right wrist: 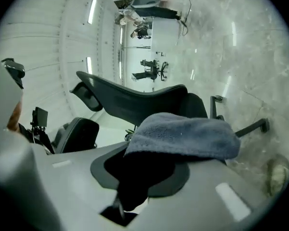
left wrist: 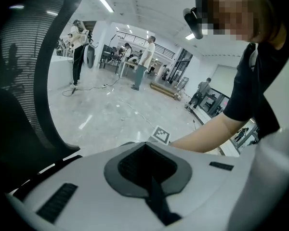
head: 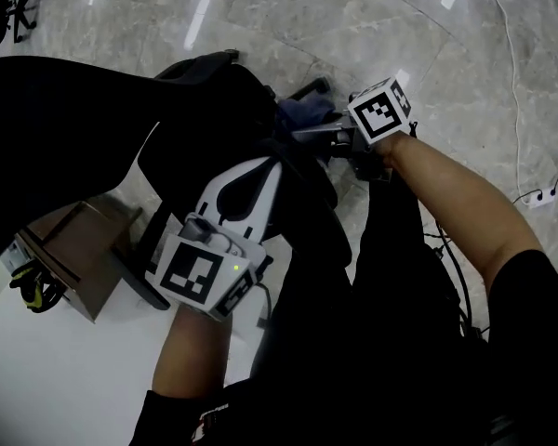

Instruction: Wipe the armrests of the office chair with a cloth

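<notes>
One grey marble floor (head: 260, 26) filled the background. On it stood one black office chair (head: 205, 119), seen from above in the head view, with its mesh back rising at the left of the left gripper view. A second chair (head: 9, 12) stood well apart at the far left corner. One brown cardboard box (head: 79, 254) sat near the chair's left side.

There were two grippers, each with one marker cube. The left gripper (head: 272, 167) pointed at the dark seat with its white jaws drawn together to a point and nothing between them. The right gripper (head: 321, 130) reached in from the chair's far right side, its jaws closed on one cloth (head: 302, 111).

The cloth was blue-grey and fleecy. In the right gripper view it bulged out of the jaws as a soft rounded fold (right wrist: 183, 136), with the chair just behind it. Whether it touched an armrest could not be told.

One white power strip (head: 542, 196) lay on the floor at the right edge.
</notes>
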{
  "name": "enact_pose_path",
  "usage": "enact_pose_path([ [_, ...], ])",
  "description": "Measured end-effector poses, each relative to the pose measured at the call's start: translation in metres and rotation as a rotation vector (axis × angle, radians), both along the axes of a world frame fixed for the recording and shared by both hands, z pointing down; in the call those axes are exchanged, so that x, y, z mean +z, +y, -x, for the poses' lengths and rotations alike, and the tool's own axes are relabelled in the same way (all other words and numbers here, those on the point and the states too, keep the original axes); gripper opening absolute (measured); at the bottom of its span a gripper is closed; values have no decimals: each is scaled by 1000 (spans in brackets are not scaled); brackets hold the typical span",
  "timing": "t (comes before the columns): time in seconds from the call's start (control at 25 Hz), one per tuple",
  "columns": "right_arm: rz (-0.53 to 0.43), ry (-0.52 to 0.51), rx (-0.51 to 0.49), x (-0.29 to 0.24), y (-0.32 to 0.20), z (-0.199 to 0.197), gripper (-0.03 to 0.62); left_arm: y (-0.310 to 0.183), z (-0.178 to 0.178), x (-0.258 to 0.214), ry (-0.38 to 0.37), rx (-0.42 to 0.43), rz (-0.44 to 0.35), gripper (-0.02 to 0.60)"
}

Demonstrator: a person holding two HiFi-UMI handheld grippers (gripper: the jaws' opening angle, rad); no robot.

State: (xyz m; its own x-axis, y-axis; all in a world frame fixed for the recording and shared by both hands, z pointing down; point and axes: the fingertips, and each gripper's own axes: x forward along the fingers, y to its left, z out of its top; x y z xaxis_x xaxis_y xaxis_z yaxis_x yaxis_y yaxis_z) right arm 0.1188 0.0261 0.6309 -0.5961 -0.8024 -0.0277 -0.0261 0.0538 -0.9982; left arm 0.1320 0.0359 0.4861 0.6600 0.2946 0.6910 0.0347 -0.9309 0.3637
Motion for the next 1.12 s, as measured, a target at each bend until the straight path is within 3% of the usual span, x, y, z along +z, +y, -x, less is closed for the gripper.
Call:
enact_pose_path([
  [0.16,89,1,8,62,-29,-4,74,-7,-5,-1,30,-4,-12,-5],
  [0.36,251,136,-6,143,-52,-11,74,-12,-3,2,36,18,-31,-5],
  [0.48,308,206,-33,158,-61,-10,74,-11,1,6,26,32,-46,-5],
  [0.56,272,179,-74,134,-63,-4,72,-11,3,8,10,27,-44,-5],
  [0.72,95,-14,-191,29,-61,18,72,-17,5,5,10,-8,-32,-5],
  [0.88,-49,-86,-241,-55,-43,13,72,-25,-1,2,48,-57,-35,-5],
  [1.0,-41,-106,-202,-85,-14,-4,71,-28,-11,2,72,-86,-56,-5],
  [1.12,50,-8,-170,-92,17,-10,69,-44,-17,1,70,-122,-50,-5],
])
